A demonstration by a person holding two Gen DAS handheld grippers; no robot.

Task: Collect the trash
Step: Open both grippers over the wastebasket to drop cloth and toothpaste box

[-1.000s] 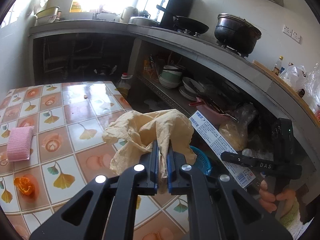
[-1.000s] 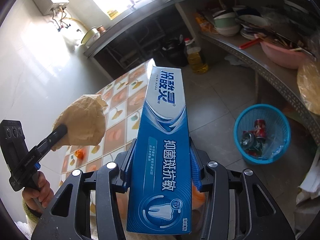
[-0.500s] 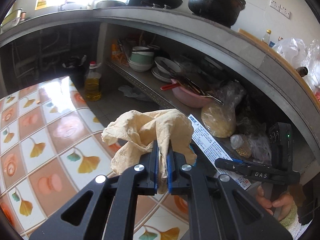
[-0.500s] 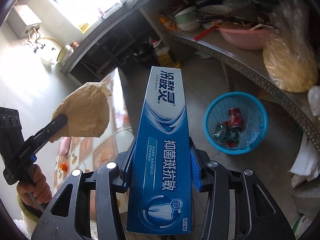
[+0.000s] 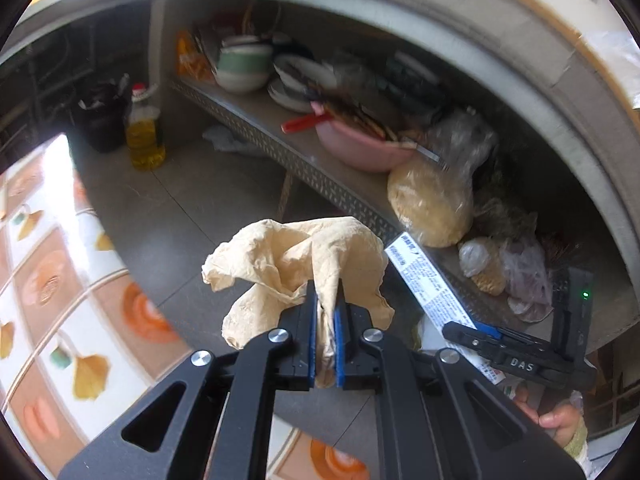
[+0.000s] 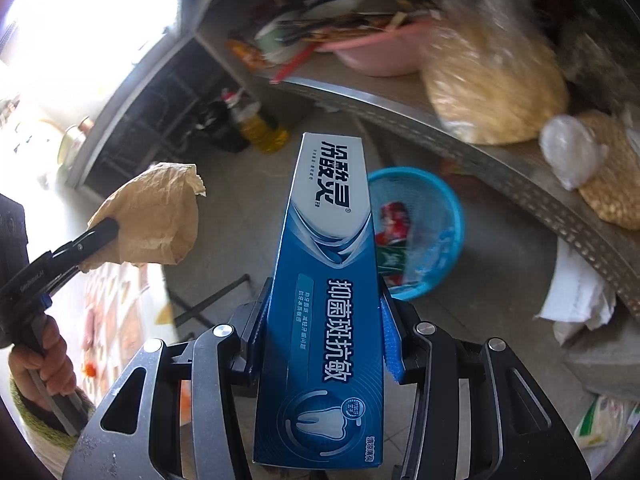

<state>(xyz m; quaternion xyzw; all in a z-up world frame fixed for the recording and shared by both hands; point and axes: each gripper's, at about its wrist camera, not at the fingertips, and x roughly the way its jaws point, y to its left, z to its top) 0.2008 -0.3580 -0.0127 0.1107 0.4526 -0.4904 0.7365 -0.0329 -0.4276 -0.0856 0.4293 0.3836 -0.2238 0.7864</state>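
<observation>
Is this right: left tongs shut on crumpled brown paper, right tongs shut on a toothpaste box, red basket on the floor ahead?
Not quite: the basket is blue, per the right wrist view. Left tongs do clamp the crumpled brown paper; right tongs clamp the toothpaste box.

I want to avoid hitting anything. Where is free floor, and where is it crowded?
Bare grey floor lies between the tiled table, the oil bottle and the blue basket. The low shelf beside it is packed with bowls and bags.
</observation>
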